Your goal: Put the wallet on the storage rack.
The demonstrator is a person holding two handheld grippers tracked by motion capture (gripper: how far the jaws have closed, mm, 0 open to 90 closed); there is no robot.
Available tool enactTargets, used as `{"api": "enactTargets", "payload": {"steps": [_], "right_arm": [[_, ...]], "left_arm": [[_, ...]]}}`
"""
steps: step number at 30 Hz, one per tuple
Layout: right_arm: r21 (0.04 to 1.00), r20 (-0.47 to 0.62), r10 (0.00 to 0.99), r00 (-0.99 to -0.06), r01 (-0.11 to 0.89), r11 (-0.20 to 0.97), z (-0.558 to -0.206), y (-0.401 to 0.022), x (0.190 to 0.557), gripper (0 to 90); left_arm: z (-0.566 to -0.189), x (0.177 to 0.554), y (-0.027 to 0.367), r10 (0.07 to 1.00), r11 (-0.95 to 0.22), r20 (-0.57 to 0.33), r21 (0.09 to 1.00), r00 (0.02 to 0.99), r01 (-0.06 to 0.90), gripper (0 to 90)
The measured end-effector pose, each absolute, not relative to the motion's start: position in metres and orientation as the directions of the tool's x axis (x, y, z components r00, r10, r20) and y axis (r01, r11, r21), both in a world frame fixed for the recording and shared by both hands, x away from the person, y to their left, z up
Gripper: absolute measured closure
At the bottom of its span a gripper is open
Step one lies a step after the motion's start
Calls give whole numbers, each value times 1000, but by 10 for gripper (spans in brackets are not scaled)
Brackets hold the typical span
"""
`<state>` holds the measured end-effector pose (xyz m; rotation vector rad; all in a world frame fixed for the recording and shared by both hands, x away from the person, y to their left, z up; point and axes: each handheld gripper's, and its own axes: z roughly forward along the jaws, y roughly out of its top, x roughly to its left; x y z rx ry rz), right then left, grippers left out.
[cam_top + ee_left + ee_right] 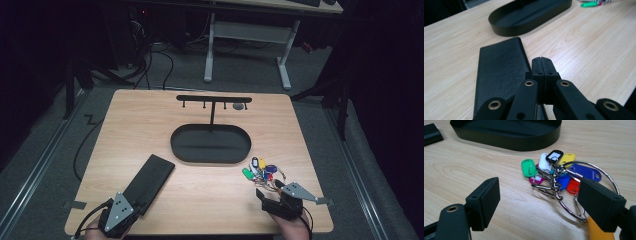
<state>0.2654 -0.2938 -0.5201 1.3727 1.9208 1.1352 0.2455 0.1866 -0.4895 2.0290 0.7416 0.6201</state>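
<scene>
A bunch of coloured key tags (262, 172) on metal rings lies on the wooden table, right of centre. My right gripper (272, 192) stands open just short of the key tags (556, 175), its two pads apart on either side of them and touching nothing. A flat black leather case (150, 180) lies at the front left. My left gripper (541, 60) is shut with nothing between its jaws, its tips just off the right edge of the case (499, 72) near that end.
A black oval tray (210, 144) sits mid-table, with a T-shaped hook rack (214, 98) rising from it. A small grey disc (239, 106) lies behind it. Bare wood lies between the case and the tags. A white desk frame (247, 45) and cables are on the floor beyond.
</scene>
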Motion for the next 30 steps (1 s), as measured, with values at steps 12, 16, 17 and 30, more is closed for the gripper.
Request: {"api": "enactTargets", "payload": {"steps": [12,16,17,30], "right_arm": [[852,61,932,-356,506,137,-521,-294,267,185],[852,60,932,-358,505,139,-520,-294,267,185],[852,61,932,-358,505,139,-521,-294,267,185],[854,63,932,-357,503,135,-520,-295,266,185]], "left_arm": [[-520,260,174,713,-571,229,739,663,358,630],[-525,262,168,694,-622,290,702,659,347,478],[-528,261,163,677,-662,353,674,646,327,476],[-520,259,175,693,-631,332,709,641,315,788]]}}
